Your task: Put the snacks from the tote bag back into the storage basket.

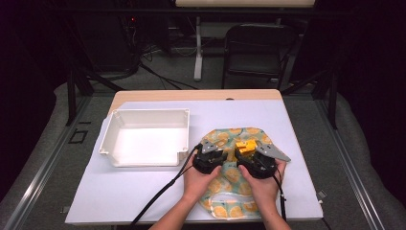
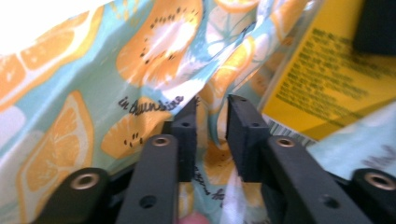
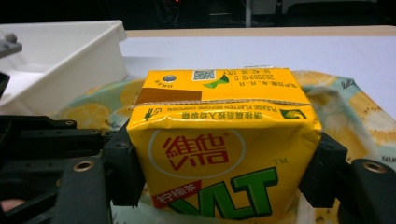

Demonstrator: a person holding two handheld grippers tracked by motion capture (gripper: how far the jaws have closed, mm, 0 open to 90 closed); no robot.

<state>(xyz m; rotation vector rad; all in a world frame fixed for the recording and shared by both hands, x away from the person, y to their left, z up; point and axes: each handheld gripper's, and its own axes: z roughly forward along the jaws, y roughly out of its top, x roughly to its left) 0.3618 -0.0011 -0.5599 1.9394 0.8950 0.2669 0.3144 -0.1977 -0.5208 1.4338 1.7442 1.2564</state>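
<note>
Taking the fruit-print cloth bag [image 1: 238, 143] on the white counter [image 1: 143, 191] as the landmark, the empty white plastic bin [image 1: 143, 136] sits just to its left, apart from it. At the bag's middle, the left tongs [image 1: 212, 149] point into the fabric; in the left gripper view their jaws stand a little apart with a raised fold of the cloth between the pads [image 2: 187, 135], and whether the pads truly pinch it cannot be told. Just right of them, over the bag's centre-right, the right tongs [image 1: 249, 152] are clamped on the yellow lemon-tea carton [image 3: 224, 154], one jaw pressed on each narrow side, so the carton's long axis runs across from jaw to jaw and its printed front faces the right gripper camera. The carton [image 1: 245, 146] rests on or just above the bag, touching the cloth, between the two hands. Judging by this, the coming move turns on where the bag's opening lies from the carton: the left tongs are nearer the fabric edge to lift, and the right hand would slide the carton under or into it, away from the person.
</note>
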